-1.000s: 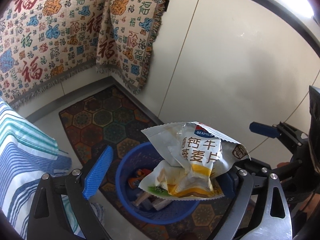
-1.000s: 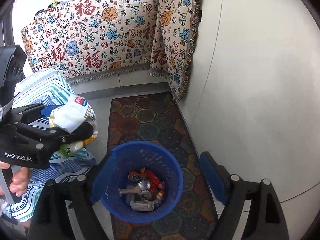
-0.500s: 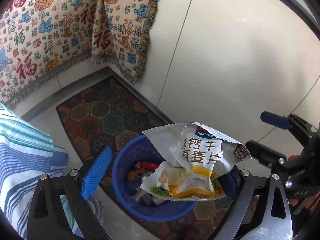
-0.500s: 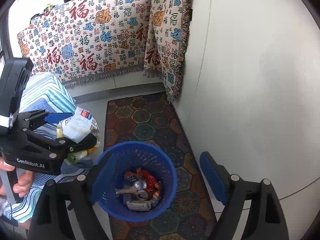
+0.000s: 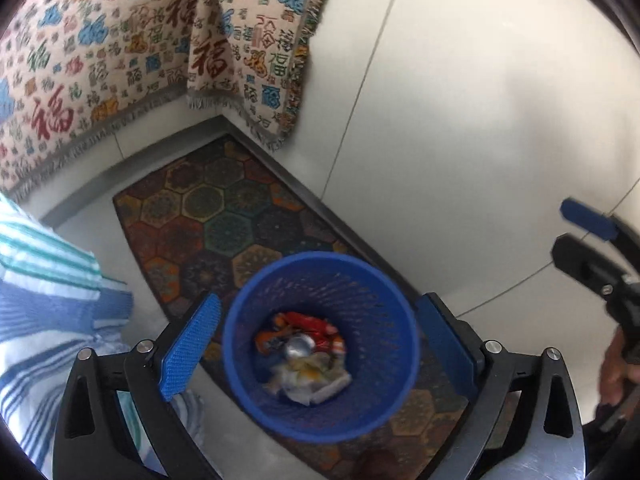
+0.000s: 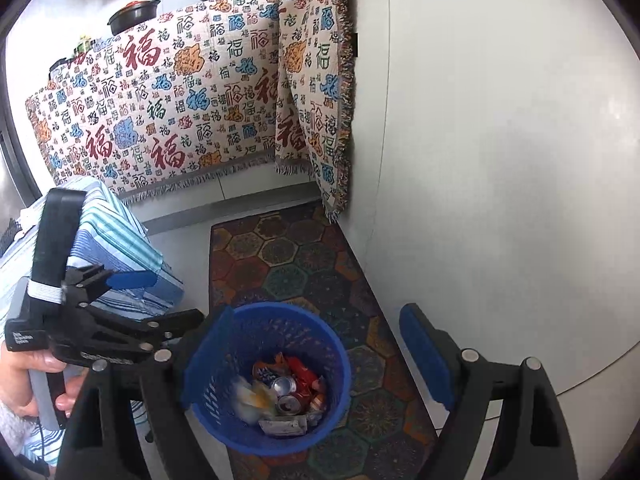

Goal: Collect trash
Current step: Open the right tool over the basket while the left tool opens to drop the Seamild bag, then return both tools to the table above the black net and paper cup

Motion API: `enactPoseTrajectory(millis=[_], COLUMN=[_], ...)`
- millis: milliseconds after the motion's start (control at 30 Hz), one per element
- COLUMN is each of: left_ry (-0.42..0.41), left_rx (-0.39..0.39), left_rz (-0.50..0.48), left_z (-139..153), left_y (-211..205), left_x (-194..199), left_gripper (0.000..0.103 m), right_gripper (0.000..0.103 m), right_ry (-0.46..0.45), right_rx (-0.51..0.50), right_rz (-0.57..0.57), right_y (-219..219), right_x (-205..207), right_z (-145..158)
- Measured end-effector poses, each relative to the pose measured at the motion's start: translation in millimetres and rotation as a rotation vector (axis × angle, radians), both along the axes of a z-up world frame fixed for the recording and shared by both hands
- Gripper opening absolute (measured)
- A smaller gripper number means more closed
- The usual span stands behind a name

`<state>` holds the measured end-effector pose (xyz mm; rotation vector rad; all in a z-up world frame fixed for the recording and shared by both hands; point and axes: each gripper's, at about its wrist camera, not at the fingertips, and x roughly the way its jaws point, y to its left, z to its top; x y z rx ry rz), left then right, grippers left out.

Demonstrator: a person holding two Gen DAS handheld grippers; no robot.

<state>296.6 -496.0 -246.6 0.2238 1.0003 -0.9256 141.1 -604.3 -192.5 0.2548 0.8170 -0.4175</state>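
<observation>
The blue basket [image 5: 320, 344] stood on the patterned rug [image 5: 224, 216] and already held cans, red wrappers and a pale crumpled packet [image 5: 308, 380] lying on top; the left gripper [image 5: 316, 356] hung above it with its jaws apart and nothing between them; the right gripper [image 6: 316, 364] likewise gaped empty; by my reading this deposit was done, and no further trash showed in either view.

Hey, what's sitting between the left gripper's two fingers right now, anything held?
Nothing is held. In the left wrist view the left gripper stands open, and between its fingers you see only the blue bin below, with the snack bag lying inside it.
</observation>
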Motion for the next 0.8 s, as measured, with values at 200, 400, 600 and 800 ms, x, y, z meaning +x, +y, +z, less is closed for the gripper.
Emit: enactPoseTrajectory(millis=[200, 400, 600, 800], left_ry=[-0.016, -0.181, -0.289, -0.31], left_rx=[-0.071, -0.033, 0.163, 0.343], left_rz=[0.067, 0.174, 0.368, 0.526], left_z=[41, 97, 92, 61], left_y=[47, 148, 294, 418], left_x=[-2, 0, 33, 75], left_gripper=[0.099, 0.1, 0.101, 0.101], right_gripper=[0.087, 0.087, 0.087, 0.087], right_ry=[-0.019, -0.073, -0.15, -0.091], right_rx=[-0.006, -0.027, -0.014, 0.06], right_rz=[0.018, 0.083, 0.251, 0.571], right_y=[11, 50, 146, 304], right_x=[7, 34, 82, 148], right_z=[8, 28, 54, 47])
